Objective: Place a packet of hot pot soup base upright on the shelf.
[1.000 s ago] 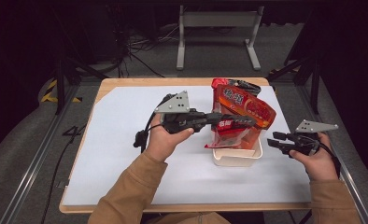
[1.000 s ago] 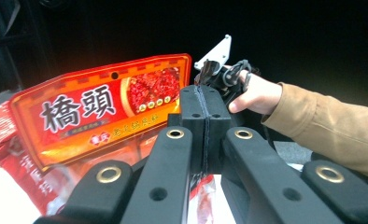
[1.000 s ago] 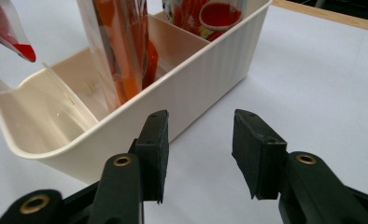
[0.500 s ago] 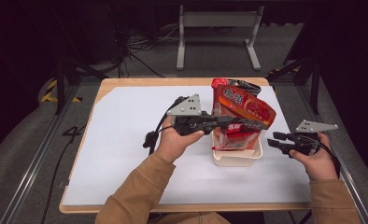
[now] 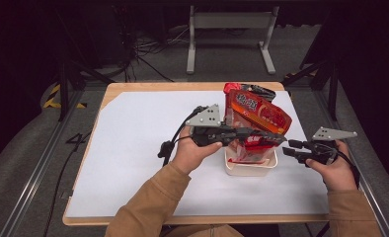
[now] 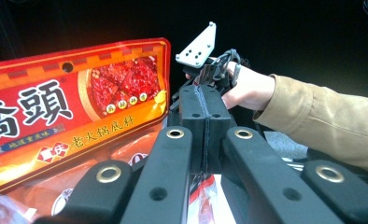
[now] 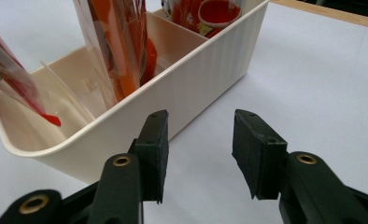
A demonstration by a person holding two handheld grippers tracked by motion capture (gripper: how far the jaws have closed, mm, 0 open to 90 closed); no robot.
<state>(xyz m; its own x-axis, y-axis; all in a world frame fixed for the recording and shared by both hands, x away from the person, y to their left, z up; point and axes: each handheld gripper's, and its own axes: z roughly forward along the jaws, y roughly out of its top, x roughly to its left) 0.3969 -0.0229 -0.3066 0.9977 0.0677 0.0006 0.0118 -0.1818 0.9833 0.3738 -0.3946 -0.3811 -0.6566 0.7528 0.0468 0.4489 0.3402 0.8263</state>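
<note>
A large red bag (image 5: 254,111) with printed food pictures stands upright in a cream bin (image 5: 249,168) right of the table's middle. My left gripper (image 5: 276,138) reaches from the left across the front of the bag, above the bin, jaws shut. In the left gripper view the pads (image 6: 191,116) press flat together with nothing visible between them, the red bag (image 6: 70,112) just to their left. My right gripper (image 5: 292,149) hovers right of the bin, pointing at it. Its jaws (image 7: 198,149) stand open and empty, just short of the bin's ribbed wall (image 7: 210,70).
The bin is divided into compartments. A clear orange-red packet (image 7: 121,46) stands in the near one, and another packet (image 7: 205,11) sits in the far one. White paper (image 5: 133,148) covers the wooden table, bare on the left half.
My left gripper has slid to the right and slightly down, across the front of the red bag, so its tip is now near the bag's right edge. The right gripper has stayed still.
</note>
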